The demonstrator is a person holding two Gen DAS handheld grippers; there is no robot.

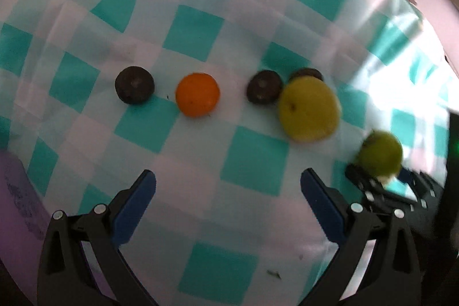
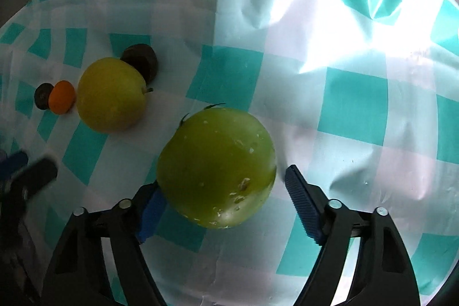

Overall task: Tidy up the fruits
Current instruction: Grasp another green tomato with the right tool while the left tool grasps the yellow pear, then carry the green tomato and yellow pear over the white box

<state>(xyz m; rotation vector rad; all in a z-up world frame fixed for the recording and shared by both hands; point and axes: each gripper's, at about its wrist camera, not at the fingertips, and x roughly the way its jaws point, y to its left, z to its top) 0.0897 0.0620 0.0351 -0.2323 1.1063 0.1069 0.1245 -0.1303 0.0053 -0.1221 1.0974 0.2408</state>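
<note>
A: Where is the green apple [image 2: 216, 168]?
B: Low in the middle, between the right claw's [image 2: 222, 195] jaws. One pad touches it; the other is apart.
A: And the left claw [image 1: 228, 185]?
B: Wide open, holding nothing. The orange [image 1: 197, 94] sits above it.

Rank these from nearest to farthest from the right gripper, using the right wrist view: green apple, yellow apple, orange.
1. Green apple: between the fingers of the right gripper, against the left pad, a gap at the right pad.
2. Yellow apple: up and to the left, on the checked cloth.
3. Orange: farther left, beyond the yellow apple.
</note>
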